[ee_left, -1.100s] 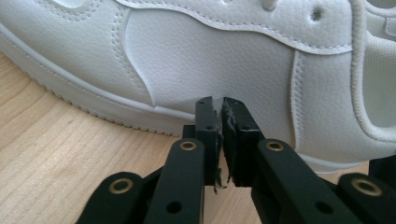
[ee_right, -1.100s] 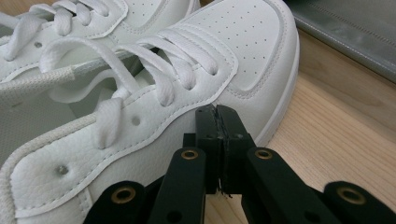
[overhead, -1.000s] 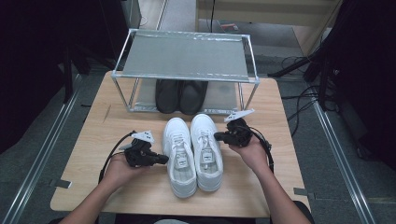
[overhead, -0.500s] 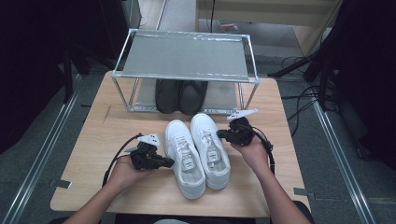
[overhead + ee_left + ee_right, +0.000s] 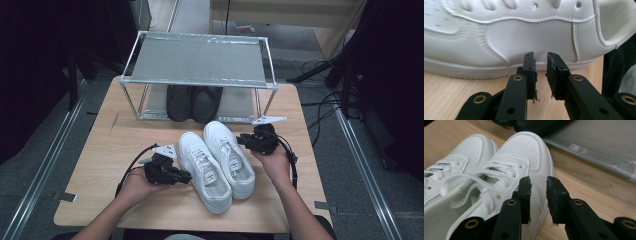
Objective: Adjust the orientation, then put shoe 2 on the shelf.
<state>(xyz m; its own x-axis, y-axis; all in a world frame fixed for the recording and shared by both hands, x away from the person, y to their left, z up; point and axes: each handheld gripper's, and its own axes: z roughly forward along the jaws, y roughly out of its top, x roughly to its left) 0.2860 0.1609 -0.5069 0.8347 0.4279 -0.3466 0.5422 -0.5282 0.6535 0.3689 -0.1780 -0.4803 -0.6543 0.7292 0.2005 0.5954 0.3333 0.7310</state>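
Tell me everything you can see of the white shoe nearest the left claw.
The left white sneaker looks like perforated white leather with white laces and a thick white sole. It stands upright on the wooden table, toe toward the rack, side by side with its mate. The left claw, slightly open, points at its side.

No text, label or brand can be read anywhere.

Smooth white leather sneakers [image 5: 220,162], matt wooden table [image 5: 110,145], metal rack [image 5: 200,60]

Left gripper [image 5: 541,65] jaws had just been opening, nothing between them, tips close against white shoe [image 5: 506,37] side, on table [image 5: 454,90].
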